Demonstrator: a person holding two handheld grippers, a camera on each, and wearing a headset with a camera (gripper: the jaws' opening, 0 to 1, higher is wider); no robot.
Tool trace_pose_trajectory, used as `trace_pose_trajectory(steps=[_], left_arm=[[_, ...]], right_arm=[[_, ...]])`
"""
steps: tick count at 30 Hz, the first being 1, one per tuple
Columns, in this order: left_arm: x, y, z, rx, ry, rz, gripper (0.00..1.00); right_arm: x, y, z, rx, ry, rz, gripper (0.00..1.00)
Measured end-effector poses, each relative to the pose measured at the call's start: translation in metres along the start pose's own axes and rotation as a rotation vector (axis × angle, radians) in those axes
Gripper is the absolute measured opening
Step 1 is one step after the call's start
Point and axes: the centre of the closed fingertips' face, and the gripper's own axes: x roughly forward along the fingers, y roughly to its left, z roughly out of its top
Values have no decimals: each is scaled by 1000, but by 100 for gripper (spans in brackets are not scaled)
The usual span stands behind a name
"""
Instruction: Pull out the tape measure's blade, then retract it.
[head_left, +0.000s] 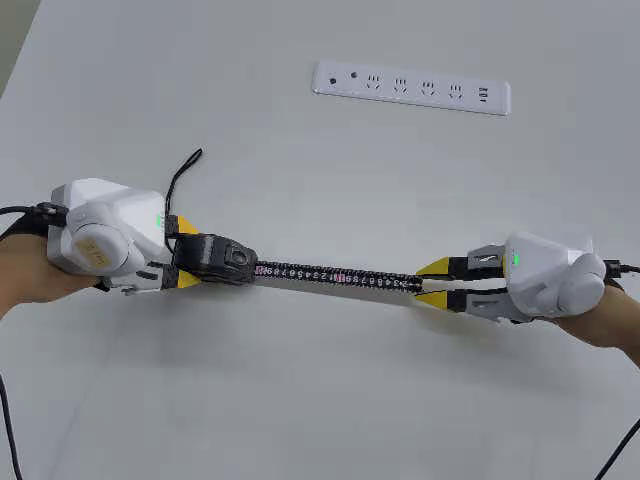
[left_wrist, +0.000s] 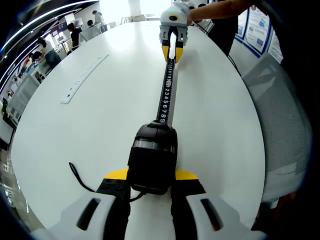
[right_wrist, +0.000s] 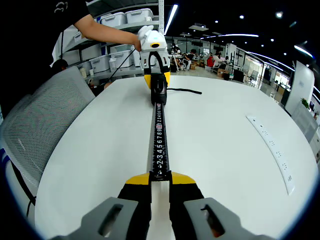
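White and matte, with a rounded edge, the table (head_left: 320, 400) carries a long, flat white power strip (head_left: 411, 87) lying well beyond the case (head_left: 222, 258). That case is a chunky block of black plastic with a round button on its upper face. A thin black cord (head_left: 183, 172) loops away from its rear, on the side facing the strip.

The left gripper (head_left: 187, 253) has black jaws with yellow tips, and they are closed onto the case from both sides. In the left gripper view the case fills the gap between them.

The blade (head_left: 335, 274) is a narrow dark band with pale printed numbers. It runs out of the case in a slightly sagging line, just above the table, to the right gripper (head_left: 433, 282). That gripper's jaws are drawn narrow around the blade's far end.

A pale strip sits in the slot between those jaws. It is probably the blade's tip or its underside — the hook itself is hidden.

A grey mesh chair (right_wrist: 35, 130) stands off the table's edge beside the case, cut off by the frame. Shelves and people far behind are too small to read.
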Motion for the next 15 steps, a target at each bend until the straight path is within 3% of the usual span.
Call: trace_pose_trajectory(steps=[15], left_arm=[[0,0,0,-1,7,-4,26]], right_arm=[[-6,-1,-8,3,3,-2,11]])
